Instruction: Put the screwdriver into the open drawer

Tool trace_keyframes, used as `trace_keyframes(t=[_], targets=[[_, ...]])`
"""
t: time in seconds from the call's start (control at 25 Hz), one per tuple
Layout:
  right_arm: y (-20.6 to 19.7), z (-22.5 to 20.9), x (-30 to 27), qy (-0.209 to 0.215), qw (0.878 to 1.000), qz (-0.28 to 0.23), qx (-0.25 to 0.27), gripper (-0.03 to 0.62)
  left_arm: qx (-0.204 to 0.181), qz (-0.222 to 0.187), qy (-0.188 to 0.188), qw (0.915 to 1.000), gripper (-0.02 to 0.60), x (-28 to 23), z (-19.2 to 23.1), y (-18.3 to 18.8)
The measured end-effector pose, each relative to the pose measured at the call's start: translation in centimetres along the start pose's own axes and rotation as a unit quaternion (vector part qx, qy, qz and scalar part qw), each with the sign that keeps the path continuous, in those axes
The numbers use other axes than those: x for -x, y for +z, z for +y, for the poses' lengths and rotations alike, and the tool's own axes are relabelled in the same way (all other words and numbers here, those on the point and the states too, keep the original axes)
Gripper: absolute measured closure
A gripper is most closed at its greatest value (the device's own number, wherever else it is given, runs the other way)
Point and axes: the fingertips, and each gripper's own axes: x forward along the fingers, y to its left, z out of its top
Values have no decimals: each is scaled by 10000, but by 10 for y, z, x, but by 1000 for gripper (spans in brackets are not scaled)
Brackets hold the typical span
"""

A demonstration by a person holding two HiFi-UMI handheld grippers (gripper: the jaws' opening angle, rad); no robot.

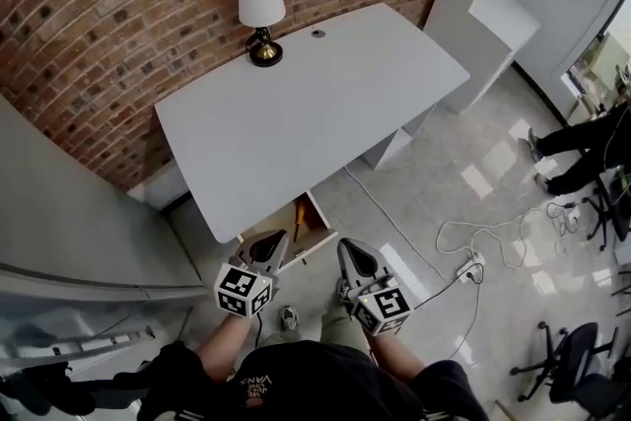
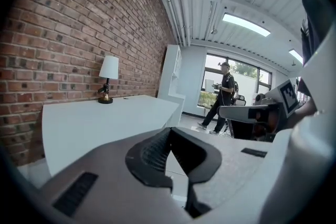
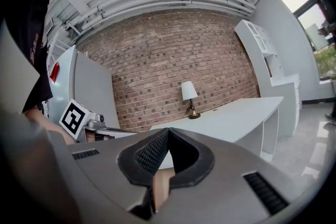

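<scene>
Head view: looks down on a white desk [image 1: 315,104] with a lamp [image 1: 261,10]; finds the open drawer [image 1: 314,222] under its front edge, an orange sliver inside, seemingly the screwdriver [image 1: 300,211]; places left gripper [image 1: 268,248] and right gripper [image 1: 353,256] side by side, near the drawer. Left gripper view: shows jaws tip to tip, gripping nothing. Right gripper view: shows the same, tips meeting, empty.

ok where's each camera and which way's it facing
Head view: on the person's head, looking steeply down at the desk and open drawer; left gripper, right gripper and forearms show.
Left gripper view: on the left gripper, looking along its jaws over the desk; right gripper at right.
Right gripper view: on the right gripper, facing the brick wall; left gripper at left.
All share the lamp.
</scene>
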Motion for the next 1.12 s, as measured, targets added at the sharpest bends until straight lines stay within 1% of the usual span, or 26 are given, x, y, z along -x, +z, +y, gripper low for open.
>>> trace_keyframes(t=[0.16, 0.32, 0.64, 0.88, 1.12], targets=[[11, 17, 10, 0, 9999, -116, 97, 599, -35, -231, -18, 9997, 574, 29, -9, 17], [21, 33, 19, 13, 9994, -267, 220, 599, -51, -379, -77, 9992, 574, 52, -18, 24], [28, 56, 33, -65, 9989, -327, 327, 599, -129, -654, -97, 9977, 574, 87, -28, 40], [30, 71, 40, -109, 9986, -320, 397, 599, -181, -750, -60, 9970, 574, 109, -29, 44], [30, 82, 41, -125, 9978, -305, 578, 599, -140, -729, -2, 9972, 574, 120, -26, 36]])
